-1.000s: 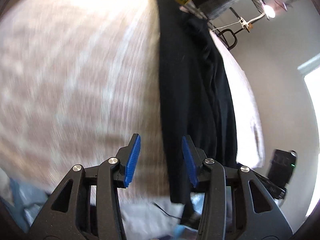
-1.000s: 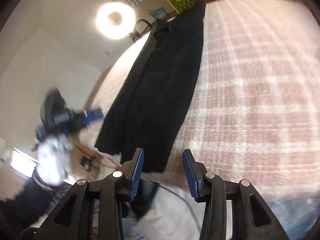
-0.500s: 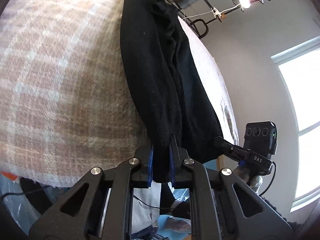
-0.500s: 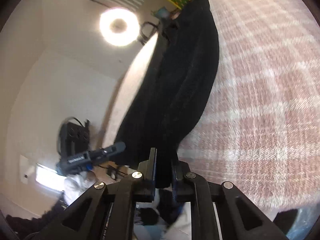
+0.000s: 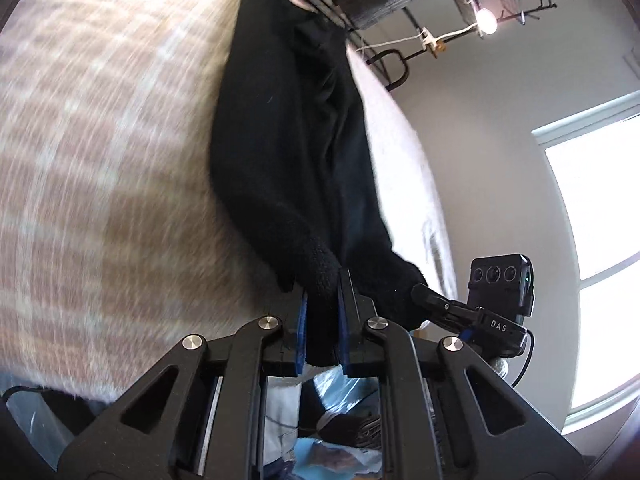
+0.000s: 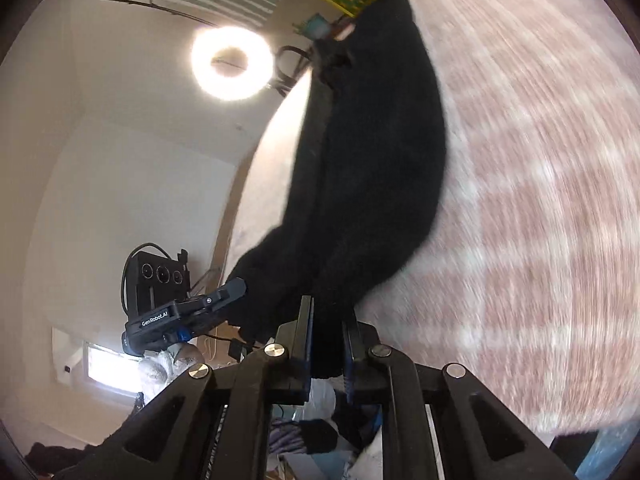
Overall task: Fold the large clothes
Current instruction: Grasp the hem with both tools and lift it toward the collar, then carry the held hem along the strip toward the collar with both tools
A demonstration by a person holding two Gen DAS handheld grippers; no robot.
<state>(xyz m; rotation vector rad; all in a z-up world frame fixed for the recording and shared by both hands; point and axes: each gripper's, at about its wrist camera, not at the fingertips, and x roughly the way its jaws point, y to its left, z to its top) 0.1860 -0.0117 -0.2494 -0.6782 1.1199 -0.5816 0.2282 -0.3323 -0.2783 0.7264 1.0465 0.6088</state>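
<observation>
Left tool (image 5: 322, 320): blue pads closed on a fold of black garment (image 5: 288, 152), pointing forward and somewhat down. Right tool (image 6: 327, 340): pads likewise clamped on the same cloth. The tools sit side by side; a gloved hand (image 6: 168, 364), apparently, carries the left one.

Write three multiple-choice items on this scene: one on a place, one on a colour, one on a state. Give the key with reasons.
1. Where does the far part of the garment lie?
A. on the plaid blanket
B. on a chair
C. on a hanger

2. What colour is the garment?
A. white
B. red
C. black

3. How is the left gripper?
A. wide open
B. shut on the garment
C. shut on nothing

Key: 1 A, the cloth stretches over the checked cover; 2 C, it is dark all over; 3 B, black fabric sits between its blue pads, as with the right gripper.
</observation>
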